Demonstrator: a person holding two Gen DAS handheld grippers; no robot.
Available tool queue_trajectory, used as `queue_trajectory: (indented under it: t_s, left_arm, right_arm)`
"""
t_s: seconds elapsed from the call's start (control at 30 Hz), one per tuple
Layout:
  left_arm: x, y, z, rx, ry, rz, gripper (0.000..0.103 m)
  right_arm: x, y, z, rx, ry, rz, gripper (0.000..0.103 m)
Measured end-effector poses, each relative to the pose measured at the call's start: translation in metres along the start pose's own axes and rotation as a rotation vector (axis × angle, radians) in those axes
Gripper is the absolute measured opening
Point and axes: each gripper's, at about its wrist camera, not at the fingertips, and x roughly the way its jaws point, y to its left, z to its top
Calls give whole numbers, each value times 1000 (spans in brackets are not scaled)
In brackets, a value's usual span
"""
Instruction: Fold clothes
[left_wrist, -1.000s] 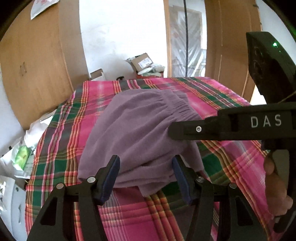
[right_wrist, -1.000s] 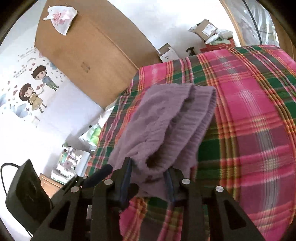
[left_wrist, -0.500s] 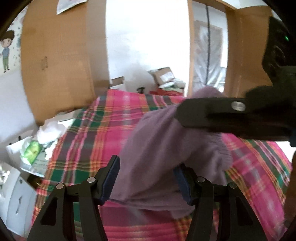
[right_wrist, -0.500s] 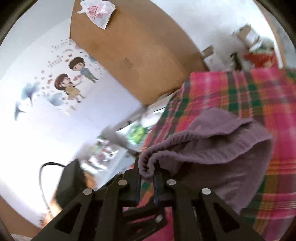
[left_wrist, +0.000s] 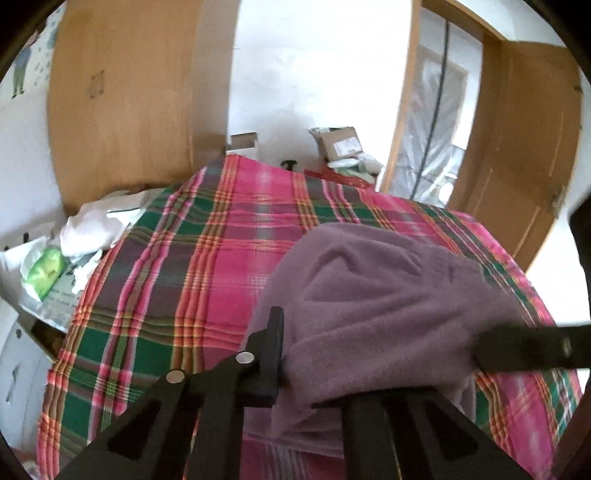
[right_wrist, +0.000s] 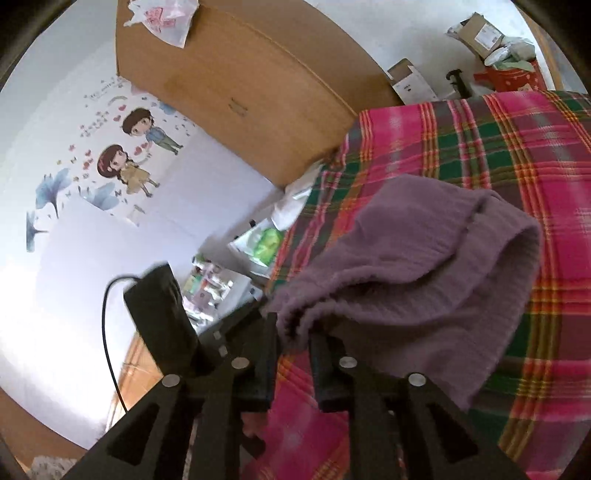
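Note:
A purple knitted garment (left_wrist: 369, 295) lies bunched on the pink and green plaid bed cover (left_wrist: 207, 266), its near edge lifted. My left gripper (left_wrist: 310, 362) is shut on that edge; the cloth drapes over and hides its right finger. In the right wrist view the same garment (right_wrist: 424, 266) hangs from my right gripper (right_wrist: 295, 343), which is shut on its ribbed hem. The right gripper's black finger (left_wrist: 517, 354) reaches in from the right in the left wrist view. The left gripper's body (right_wrist: 162, 306) with a cable shows to the left in the right wrist view.
A wooden wardrobe (left_wrist: 129, 92) stands beyond the bed's left corner and a wooden door (left_wrist: 517, 147) at the right. Cardboard boxes (left_wrist: 336, 142) sit past the far end. White bags and a green packet (left_wrist: 48, 269) lie beside the bed's left edge.
The left gripper's fingers have narrowed onto the garment's edge. Both grippers have raised the near part of the garment, and it now bunches toward the right of the bed.

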Motion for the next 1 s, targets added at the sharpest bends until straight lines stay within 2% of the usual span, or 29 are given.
queue_trajectory:
  t_s: [0.07, 0.13, 0.23, 0.3, 0.33, 0.43, 0.57, 0.67, 0.77, 1.0]
  left_arm:
    - [1, 9, 2, -42, -8, 2, 8]
    - [3, 20, 5, -86, -13, 11, 8]
    - [3, 34, 10, -148, -21, 9, 7]
    - [2, 42, 13, -177, -34, 11, 7]
    - [1, 44, 14, -183, -41, 16, 7]
    - [-3, 51, 18, -203, -59, 40, 7]
    - [-6, 60, 21, -225, -68, 60, 7]
    - [-6, 65, 21, -237, -62, 71, 7]
    - [-11, 68, 21, -258, -57, 68, 7]
    - [-41, 59, 23, -273, -102, 47, 7]
  right_arm:
    - [-12, -5, -10, -29, -15, -41, 29]
    - [-24, -13, -22, -43, -42, -112, 30]
    - [-37, -31, -41, -42, -79, -262, 33]
    - [-34, -42, -51, -55, -52, -377, 36]
    - [-29, -46, -53, -50, -34, -385, 36]
    - [-14, -54, -53, -17, -3, -332, 37]
    - [8, -59, -47, -5, 7, -317, 36]
    - [7, -59, -45, -7, 2, -297, 20]
    - [-10, -49, -44, -54, -69, -344, 16]
    - [-70, -10, -37, -140, -254, -462, 13]
